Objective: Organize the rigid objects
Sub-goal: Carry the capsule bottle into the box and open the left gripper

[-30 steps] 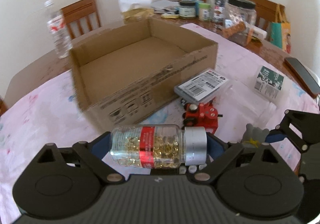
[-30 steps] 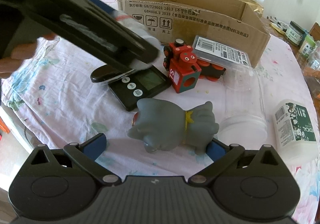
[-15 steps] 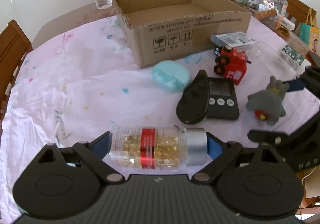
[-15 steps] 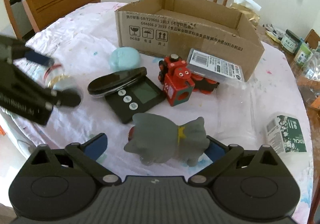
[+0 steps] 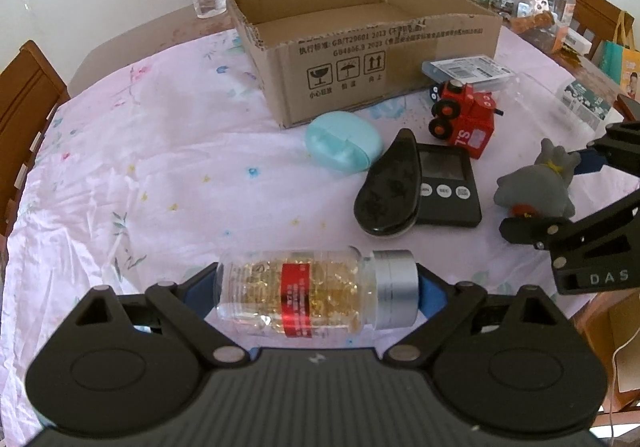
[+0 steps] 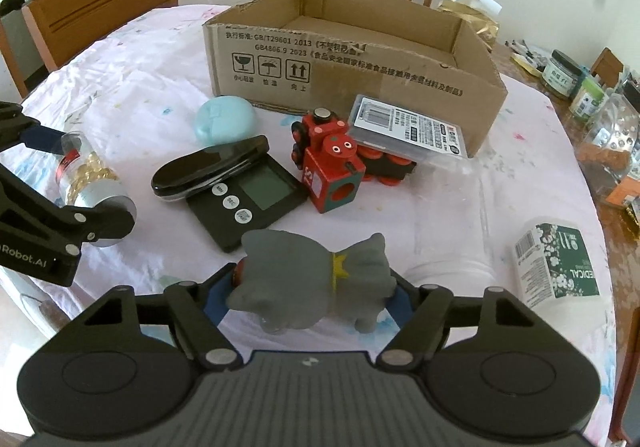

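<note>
Left wrist: left gripper clamps one bottle endwise above bare cloth, clear leftward to the edge.

Right wrist: right gripper is closing around one elephant near the near edge; one box behind.

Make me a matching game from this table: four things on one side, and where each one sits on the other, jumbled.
Things:
1. capsule bottle
2. grey elephant toy
3. teal case
4. black timer

Places:
A. partly under a glossy black case
B. between the right gripper's closing jaws
C. beside the cardboard box's front wall
D. held crosswise in the left gripper

Pairs: 1-D, 2-B, 3-C, 4-A
</note>
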### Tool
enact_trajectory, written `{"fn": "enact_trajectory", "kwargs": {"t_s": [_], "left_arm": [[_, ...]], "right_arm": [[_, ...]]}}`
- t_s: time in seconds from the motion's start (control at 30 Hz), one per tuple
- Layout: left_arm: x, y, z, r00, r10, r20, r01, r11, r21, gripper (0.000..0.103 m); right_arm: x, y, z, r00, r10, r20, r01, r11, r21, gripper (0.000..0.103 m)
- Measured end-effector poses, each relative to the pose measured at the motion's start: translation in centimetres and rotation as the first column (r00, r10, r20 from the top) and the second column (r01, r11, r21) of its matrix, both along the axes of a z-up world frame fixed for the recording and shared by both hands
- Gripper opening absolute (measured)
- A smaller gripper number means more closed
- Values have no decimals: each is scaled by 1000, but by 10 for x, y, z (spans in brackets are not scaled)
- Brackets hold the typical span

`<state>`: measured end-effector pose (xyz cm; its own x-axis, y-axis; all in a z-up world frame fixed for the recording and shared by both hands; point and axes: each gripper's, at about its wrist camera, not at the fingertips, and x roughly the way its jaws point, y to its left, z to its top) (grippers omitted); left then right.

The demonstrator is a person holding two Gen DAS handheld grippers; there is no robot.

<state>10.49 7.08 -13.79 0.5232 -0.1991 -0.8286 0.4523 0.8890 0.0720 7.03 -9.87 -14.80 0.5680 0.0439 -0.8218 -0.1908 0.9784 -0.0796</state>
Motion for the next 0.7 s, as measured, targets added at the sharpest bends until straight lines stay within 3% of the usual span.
{"fn": "enact_trajectory", "kwargs": {"t_s": [0.37,0.7], "left_arm": [[9,5,8,999,-17,-51,17,1000,-12,94],[29,5,61,994,-102,-35,103,994,28,94]], "right_arm": [[6,3,10,999,26,-20,-26,999,-25,77],[21,-5,61,998,65,17,-65,998,-3,77]]}}
